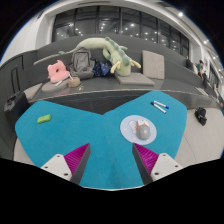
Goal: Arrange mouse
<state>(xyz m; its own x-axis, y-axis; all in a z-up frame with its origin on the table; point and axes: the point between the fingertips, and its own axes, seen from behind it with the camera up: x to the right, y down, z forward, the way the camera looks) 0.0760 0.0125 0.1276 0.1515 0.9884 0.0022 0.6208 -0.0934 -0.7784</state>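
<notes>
Gripper (pixel 110 160) fingers apart, holding nothing; mouse (pixel 142 129) on plate (pixel 127 131) lies just ahead, beyond the right finger

- The blue mat (pixel 100 135) lies bare between the gripper (pixel 110 160) fingers and well ahead of them.
- A white plate (pixel 137 129) bearing the mouse (pixel 143 129) blocks the mat's right side.
- A small green object (pixel 43 119) sits near the mat's left edge.
- A pen-like item (pixel 160 104) lies at the mat's far right corner.
</notes>
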